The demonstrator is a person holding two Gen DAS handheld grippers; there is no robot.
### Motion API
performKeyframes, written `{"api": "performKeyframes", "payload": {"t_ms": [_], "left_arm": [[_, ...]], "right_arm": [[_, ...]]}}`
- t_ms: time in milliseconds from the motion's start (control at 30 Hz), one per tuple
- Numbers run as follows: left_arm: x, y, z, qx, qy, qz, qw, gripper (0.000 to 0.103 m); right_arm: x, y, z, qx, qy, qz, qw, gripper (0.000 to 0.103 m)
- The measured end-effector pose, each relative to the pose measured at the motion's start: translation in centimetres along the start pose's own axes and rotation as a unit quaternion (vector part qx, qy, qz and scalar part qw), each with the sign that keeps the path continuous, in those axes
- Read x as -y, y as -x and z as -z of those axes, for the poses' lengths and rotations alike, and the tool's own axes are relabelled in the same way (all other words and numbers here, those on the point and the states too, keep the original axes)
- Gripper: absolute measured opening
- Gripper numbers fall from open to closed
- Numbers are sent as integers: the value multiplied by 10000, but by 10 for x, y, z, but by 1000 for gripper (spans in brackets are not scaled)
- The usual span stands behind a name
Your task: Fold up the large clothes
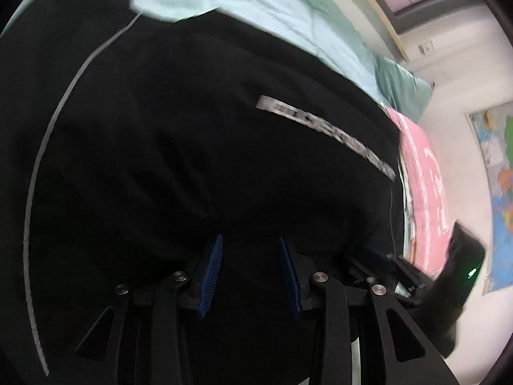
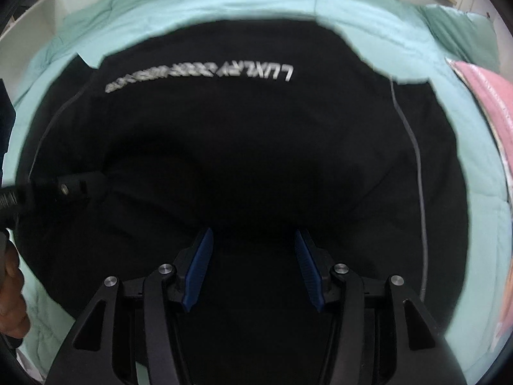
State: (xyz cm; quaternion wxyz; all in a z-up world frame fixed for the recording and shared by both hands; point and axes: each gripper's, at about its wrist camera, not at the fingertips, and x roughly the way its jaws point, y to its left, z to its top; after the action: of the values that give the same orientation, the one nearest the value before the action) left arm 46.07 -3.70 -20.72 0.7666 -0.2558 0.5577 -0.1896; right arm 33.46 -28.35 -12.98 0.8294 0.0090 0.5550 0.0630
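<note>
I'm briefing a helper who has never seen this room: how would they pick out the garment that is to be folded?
Find the bed with the pale mint quilt. Spread flat across its middle lies the black garment, far larger than anything else there. Unlike the pink item at the bed's edge, it is dark, with a line of silver lettering and thin grey piping.

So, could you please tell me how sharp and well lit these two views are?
Left wrist view: motion blur smears the lettering on the black garment, and the window is blown out. Right wrist view: milder blur, lettering half legible, the garment's folds lost in darkness; fisheye bends both.
</note>
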Motion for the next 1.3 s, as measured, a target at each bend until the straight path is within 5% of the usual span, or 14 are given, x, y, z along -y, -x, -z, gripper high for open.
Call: {"api": "performKeyframes", "payload": {"t_ms": [200,367,467,600,800,1033,1200,1300], "left_arm": [[32,11,-1,-88,-652,-520,9965,35],[70,46,-20,411,-927,-158,9947,36],[78,38,-37,431,-937,-128,9946,48],[51,-14,-51,-72,-735,-857,9936,48],[42,-24,-57,-167,-777,-857,9931,48],[70,47,-6,219,-1502,-766,9854,49],[59,75,41,158,-1471,-659,9868,53],[43,58,64,-49,-1486,-935,9845,55]], "right_arm": [[7,22,-15,-124,-105,-220,9996,55],[4,67,-50,649,-54,-453,9968,55],[5,45,-71,592,-70,-385,9975,55],[17,-15,-76,-8,-305,-455,9985,55],[20,-26,-71,-86,-325,-429,9985,55],[18,51,-33,415,-35,-633,9971,55],[16,66,18,167,91,-671,9976,55],[15,43,33,-136,59,-584,9982,55]]}}
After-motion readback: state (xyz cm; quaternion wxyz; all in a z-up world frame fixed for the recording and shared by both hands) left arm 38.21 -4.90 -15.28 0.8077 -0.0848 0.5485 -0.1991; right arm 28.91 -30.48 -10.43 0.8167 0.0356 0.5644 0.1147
